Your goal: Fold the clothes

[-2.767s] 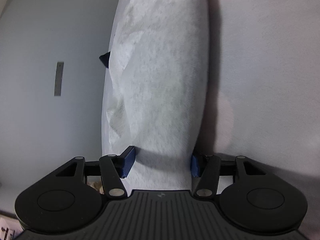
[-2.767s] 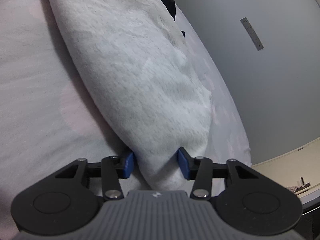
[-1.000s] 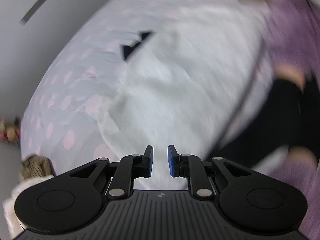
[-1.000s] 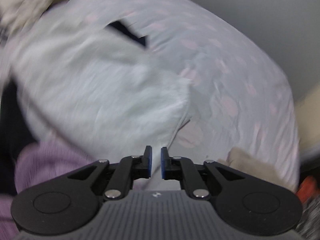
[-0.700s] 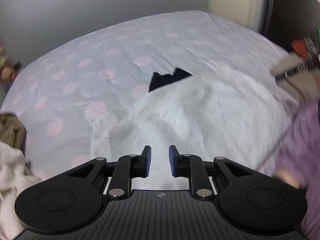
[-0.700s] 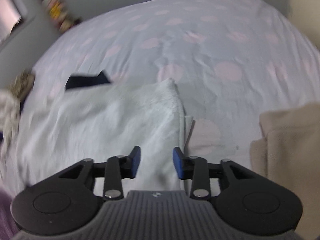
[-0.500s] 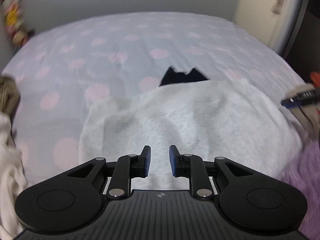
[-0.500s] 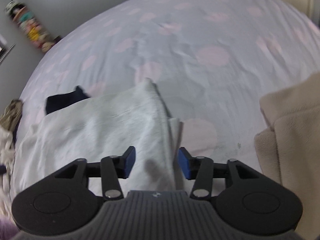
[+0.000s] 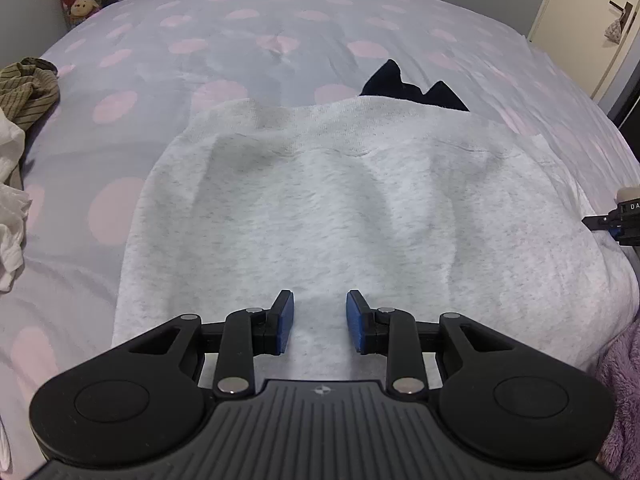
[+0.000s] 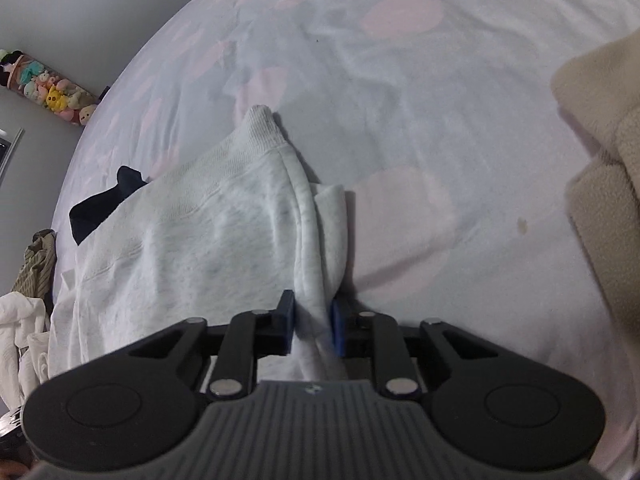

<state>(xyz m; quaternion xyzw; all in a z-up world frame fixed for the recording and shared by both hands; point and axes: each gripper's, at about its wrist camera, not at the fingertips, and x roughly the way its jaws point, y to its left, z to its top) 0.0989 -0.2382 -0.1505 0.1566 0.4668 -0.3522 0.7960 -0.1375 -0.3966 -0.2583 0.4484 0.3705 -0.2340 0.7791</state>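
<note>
A light grey sweatshirt [image 9: 340,200] lies spread on a polka-dot bed sheet [image 9: 240,40]. A dark garment [image 9: 404,88] pokes out from under its far edge. My left gripper [image 9: 319,320] is open, its blue pads over the sweatshirt's near edge with fabric between them. In the right wrist view my right gripper [image 10: 313,320] is shut on the folded right edge of the sweatshirt [image 10: 200,240]. The dark garment also shows in that view [image 10: 104,204]. The tip of the right gripper shows at the right edge of the left view [image 9: 616,222].
A beige fleece garment [image 10: 600,140] lies at the right. White clothes [image 9: 10,200] and an olive striped one [image 9: 28,92] are piled at the left. Purple fuzzy fabric [image 9: 620,380] is at the near right. Plush toys [image 9: 80,0] stand by the wall.
Both grippers swung round to face down the bed. The left gripper's jaws opened wider over the sweatshirt's near edge. The right gripper opened, then closed on the sweatshirt's right edge.
</note>
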